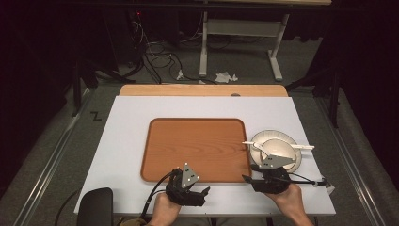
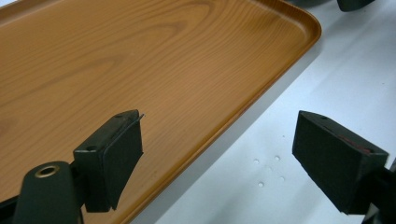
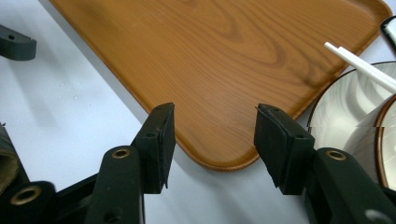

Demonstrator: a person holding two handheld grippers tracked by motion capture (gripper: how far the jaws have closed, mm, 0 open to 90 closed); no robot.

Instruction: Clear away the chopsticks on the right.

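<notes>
A brown wooden tray (image 1: 197, 148) lies bare in the middle of the white tabletop (image 1: 127, 141). To its right stands a white plate (image 1: 291, 141) with a white bowl (image 1: 277, 149) in it, and white sticks (image 1: 301, 147) rest across them. My left gripper (image 1: 190, 181) hovers at the tray's near edge, open with nothing between the jaws (image 2: 219, 128). The right gripper (image 1: 254, 173) sits at the tray's near right corner, also open and empty (image 3: 215, 116). In the right gripper view the tray corner (image 3: 219, 154) lies just past the jaws, with the plate (image 3: 336, 102) and sticks (image 3: 359, 67) at right.
A wooden table edge (image 1: 202, 90) shows beyond the white surface. A black pad (image 1: 96, 205) sits at the near left corner. Cables (image 1: 160, 61) and a white table frame (image 1: 240, 28) stand on the floor behind. One jaw of the left gripper (image 3: 16, 44) appears in the right gripper view.
</notes>
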